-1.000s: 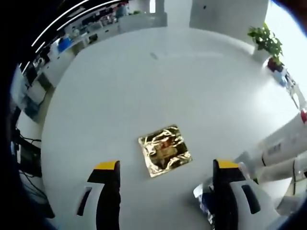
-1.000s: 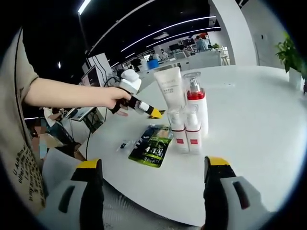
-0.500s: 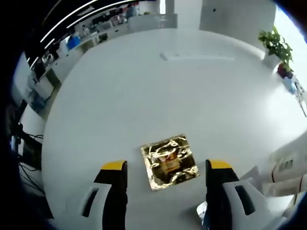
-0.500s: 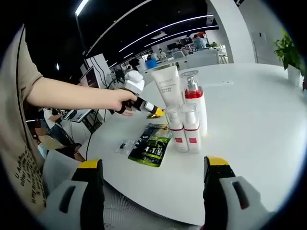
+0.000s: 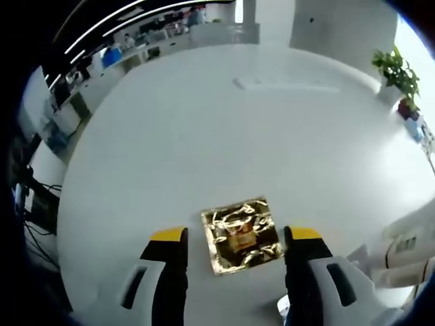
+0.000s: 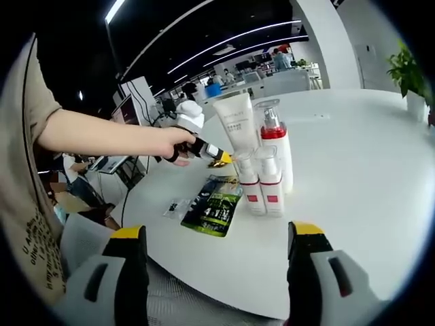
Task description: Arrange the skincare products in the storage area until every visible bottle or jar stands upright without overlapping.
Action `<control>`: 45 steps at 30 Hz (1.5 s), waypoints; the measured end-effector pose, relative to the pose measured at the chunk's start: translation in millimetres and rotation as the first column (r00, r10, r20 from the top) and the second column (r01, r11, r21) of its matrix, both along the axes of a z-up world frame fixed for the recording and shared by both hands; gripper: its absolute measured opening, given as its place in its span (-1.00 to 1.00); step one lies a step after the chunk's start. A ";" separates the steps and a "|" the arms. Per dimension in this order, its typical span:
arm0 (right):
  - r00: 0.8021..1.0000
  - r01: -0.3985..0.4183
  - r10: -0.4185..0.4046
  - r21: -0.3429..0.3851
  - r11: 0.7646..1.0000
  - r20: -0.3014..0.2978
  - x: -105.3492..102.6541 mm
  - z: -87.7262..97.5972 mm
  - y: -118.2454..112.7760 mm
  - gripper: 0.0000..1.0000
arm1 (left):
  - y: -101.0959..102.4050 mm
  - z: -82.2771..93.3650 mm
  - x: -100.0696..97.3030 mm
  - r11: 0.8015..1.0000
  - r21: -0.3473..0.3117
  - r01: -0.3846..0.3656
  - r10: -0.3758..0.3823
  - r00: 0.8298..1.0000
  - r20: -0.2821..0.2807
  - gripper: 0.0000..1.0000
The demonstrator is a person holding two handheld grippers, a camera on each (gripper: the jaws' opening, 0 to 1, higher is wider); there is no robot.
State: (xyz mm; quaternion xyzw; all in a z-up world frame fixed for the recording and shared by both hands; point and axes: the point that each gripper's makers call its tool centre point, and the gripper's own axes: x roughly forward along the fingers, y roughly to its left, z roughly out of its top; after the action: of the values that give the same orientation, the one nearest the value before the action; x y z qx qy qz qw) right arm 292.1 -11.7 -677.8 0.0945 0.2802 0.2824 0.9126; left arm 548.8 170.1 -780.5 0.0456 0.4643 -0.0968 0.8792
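A gold foil sachet lies flat on the white round table. My left gripper is open just above it, one yellow-tipped jaw on each side. In the right gripper view a hand holds that left gripper low over the table behind the bottles. A white tube, a pump bottle with a red collar and two small white bottles stand upright in a tight group. A green sachet lies flat in front of them. My right gripper is open near the table's edge, holding nothing.
A small clear sachet lies left of the green one. White bottles show at the right edge of the left gripper view. A potted plant stands at the table's far side. The person's arm reaches in from the left.
My left gripper has moved in over the gold sachet and its jaws have narrowed around it. The right gripper and the bottles have stayed put.
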 end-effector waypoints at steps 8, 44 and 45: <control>1.000 0.001 -0.001 -0.004 1.000 0.001 0.0 0.0 0.0 0.71 | -3.0 1.5 1.7 1.000 -0.001 0.026 -0.026 1.000 0.011 -0.27; 1.000 -0.019 0.019 -0.026 0.999 0.021 -1.1 1.3 2.1 0.70 | 26.8 22.1 -86.4 0.977 -0.128 -0.169 0.170 0.985 0.000 -0.34; 1.000 -0.019 0.019 -0.026 0.999 0.022 -1.1 1.3 2.1 0.70 | 26.5 21.2 -90.1 0.977 -0.131 -0.171 0.172 0.985 -0.003 -0.34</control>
State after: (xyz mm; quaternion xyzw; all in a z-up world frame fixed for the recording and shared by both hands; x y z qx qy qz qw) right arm 291.0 -9.6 -676.5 0.0769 0.2748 0.2884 0.9140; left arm 458.7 196.7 -759.4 -0.0519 0.4553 -0.0506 0.8874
